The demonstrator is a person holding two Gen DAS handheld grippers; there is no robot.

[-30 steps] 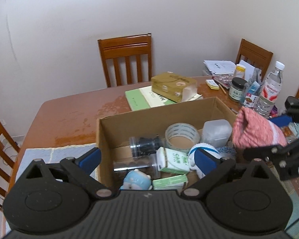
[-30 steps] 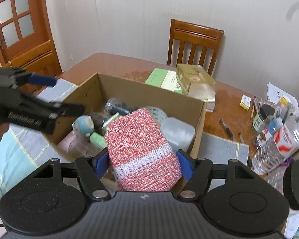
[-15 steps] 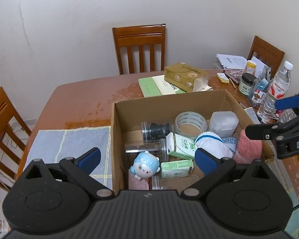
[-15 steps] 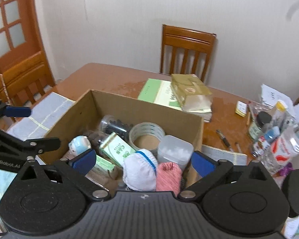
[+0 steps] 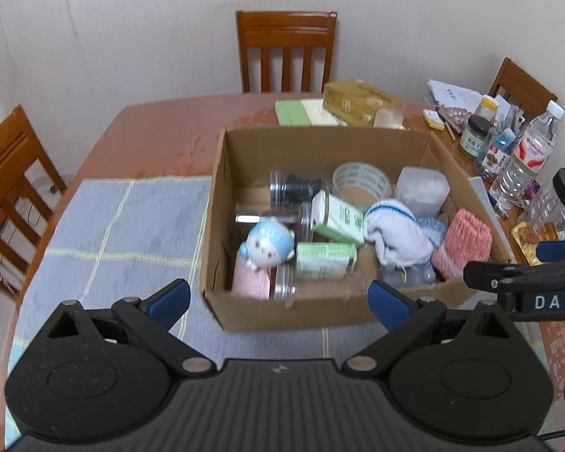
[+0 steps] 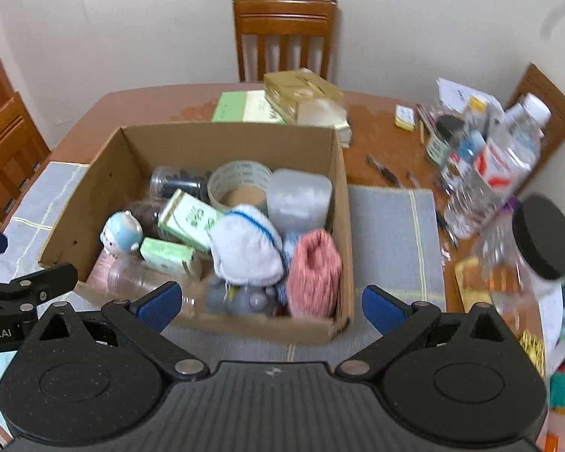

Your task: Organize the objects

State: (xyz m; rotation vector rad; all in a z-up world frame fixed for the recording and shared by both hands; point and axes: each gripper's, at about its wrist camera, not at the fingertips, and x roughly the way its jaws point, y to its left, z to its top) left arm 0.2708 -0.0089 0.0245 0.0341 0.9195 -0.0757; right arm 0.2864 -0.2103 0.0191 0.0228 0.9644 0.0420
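The pink sock (image 6: 314, 271) sits in the box (image 6: 226, 139), just ahead of the right claw (image 6: 269, 303). Both claws are wide and hold nothing. The left claw (image 5: 278, 299) is farther away.

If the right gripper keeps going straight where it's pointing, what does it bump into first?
Probably the cardboard box. The open right gripper aims down at its near wall, with the grey balls and pink knitted bundle just behind. Depth is hard to judge.
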